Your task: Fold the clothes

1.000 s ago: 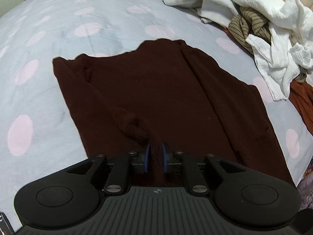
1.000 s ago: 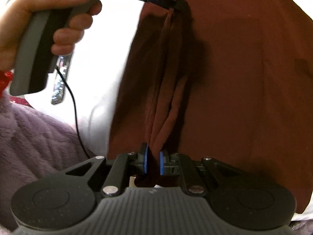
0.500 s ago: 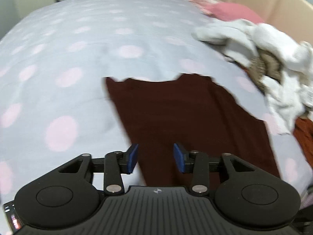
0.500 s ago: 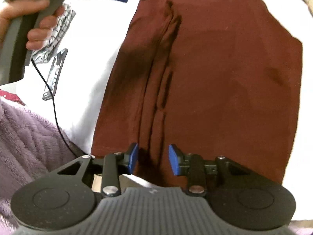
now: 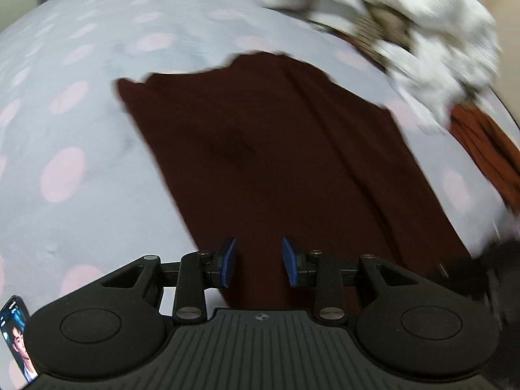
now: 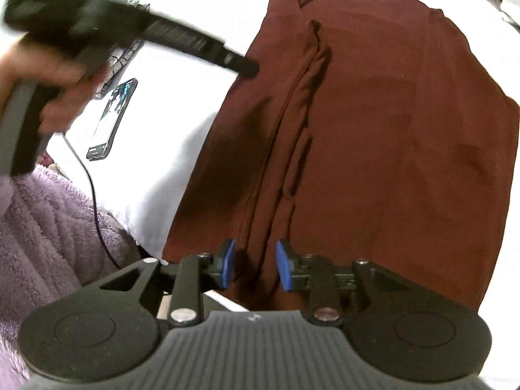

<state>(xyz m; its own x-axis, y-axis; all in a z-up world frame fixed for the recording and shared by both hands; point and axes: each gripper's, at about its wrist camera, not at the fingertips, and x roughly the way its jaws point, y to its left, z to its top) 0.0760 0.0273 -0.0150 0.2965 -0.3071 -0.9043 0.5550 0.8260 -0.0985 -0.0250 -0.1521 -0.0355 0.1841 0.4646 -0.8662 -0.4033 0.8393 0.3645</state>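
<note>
Motion-blurred white clothes pile point(image 5: 419, 29); blurred left gripper point(image 6: 250, 68) tip; phone point(image 5: 14, 338) cut by frame edge.

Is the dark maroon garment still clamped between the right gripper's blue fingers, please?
No, the right gripper has its fingers apart, with the dark maroon garment lying flat beneath them.

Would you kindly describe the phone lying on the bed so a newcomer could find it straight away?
Start from the bedspread, with the dark red garment spread flat on it. Left of that garment's edge, below the hand holding the left tongs, lies the phone. It is the only thin, dark, rigid slab there, with its screen lit.
</note>
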